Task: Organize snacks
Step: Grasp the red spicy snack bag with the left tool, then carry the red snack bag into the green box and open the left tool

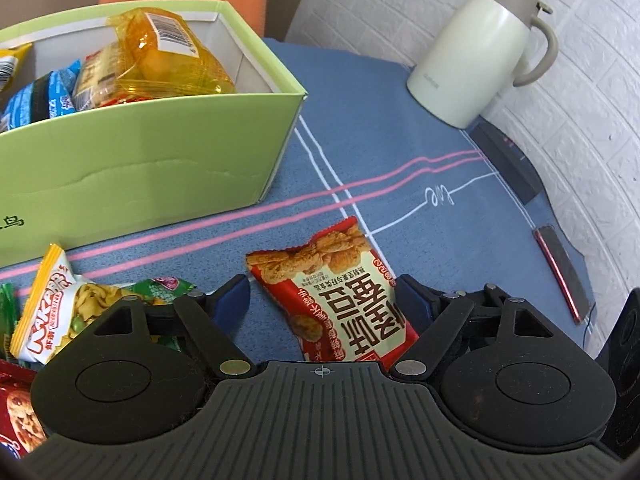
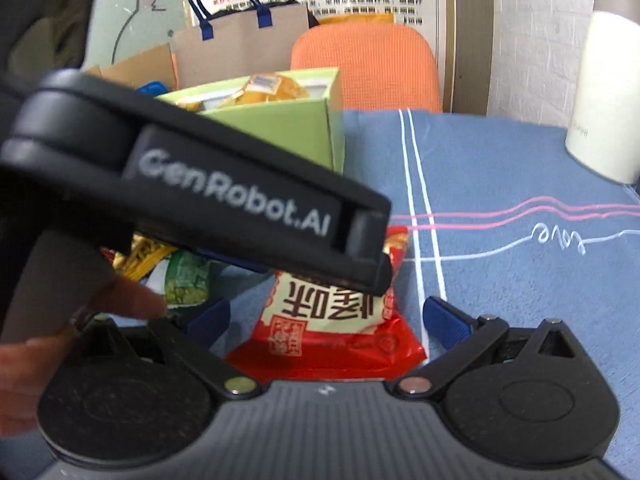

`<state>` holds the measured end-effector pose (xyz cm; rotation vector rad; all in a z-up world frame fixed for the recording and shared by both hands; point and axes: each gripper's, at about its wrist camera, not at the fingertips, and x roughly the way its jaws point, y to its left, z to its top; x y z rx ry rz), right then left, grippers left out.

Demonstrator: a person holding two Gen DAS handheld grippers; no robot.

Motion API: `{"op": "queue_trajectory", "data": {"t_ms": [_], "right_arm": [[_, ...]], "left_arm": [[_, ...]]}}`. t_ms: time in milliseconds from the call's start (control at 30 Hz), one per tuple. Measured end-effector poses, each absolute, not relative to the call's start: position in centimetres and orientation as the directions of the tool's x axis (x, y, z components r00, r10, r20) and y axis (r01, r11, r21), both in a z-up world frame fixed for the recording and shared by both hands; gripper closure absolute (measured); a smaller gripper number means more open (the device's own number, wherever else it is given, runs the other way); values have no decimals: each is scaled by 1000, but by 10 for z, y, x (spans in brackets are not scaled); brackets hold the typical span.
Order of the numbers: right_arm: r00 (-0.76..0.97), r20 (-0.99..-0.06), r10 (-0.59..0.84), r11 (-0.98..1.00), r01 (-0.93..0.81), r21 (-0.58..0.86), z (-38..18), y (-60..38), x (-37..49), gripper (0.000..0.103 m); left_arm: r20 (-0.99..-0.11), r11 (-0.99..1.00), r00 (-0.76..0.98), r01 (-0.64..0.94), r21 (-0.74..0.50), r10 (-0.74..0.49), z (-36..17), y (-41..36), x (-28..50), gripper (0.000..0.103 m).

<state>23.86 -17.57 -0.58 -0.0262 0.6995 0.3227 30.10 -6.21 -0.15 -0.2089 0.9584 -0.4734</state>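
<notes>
A red snack packet with cream lettering lies flat on the blue tablecloth. My left gripper is open and low over the packet, one blue-padded finger at each side of it, with no squeeze to be seen. In the right wrist view the same red packet lies between the wide-open fingers of my right gripper. The left gripper's black casing crosses above and hides the packet's far end. The green box at the upper left holds a yellow bag and blue packets.
Loose snacks lie at the left: a yellow packet, a green one, a red cookie packet. A cream jug stands at the back right by the wall, a phone at the right edge. A person's fingers show at the left.
</notes>
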Motion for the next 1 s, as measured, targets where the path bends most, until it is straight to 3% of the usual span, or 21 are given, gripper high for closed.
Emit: {"op": "queue_trajectory", "data": {"t_ms": [233, 533, 667, 700, 800, 1000], "right_arm": [[721, -645, 254, 956, -290, 53, -8, -169, 242, 1], [758, -619, 206, 963, -268, -8, -6, -171, 230, 4], [741, -631, 231, 956, -294, 5, -11, -168, 231, 21], [743, -632, 219, 957, -289, -8, -10, -167, 228, 28], [744, -629, 225, 959, -284, 7, -9, -173, 210, 33], [769, -626, 130, 976, -212, -58, 1, -179, 163, 30]], "left_arm": [[-743, 879, 474, 300, -369, -474, -4, -72, 302, 43], [-738, 873, 469, 314, -373, -485, -5, -72, 299, 45], [-737, 877, 478, 310, -367, -477, -6, -74, 296, 48], [-733, 874, 479, 314, -370, -482, -6, -75, 293, 56], [-720, 863, 479, 323, -388, -503, -4, -74, 275, 68], [-692, 813, 429, 354, -462, -580, 0, -85, 237, 69]]}}
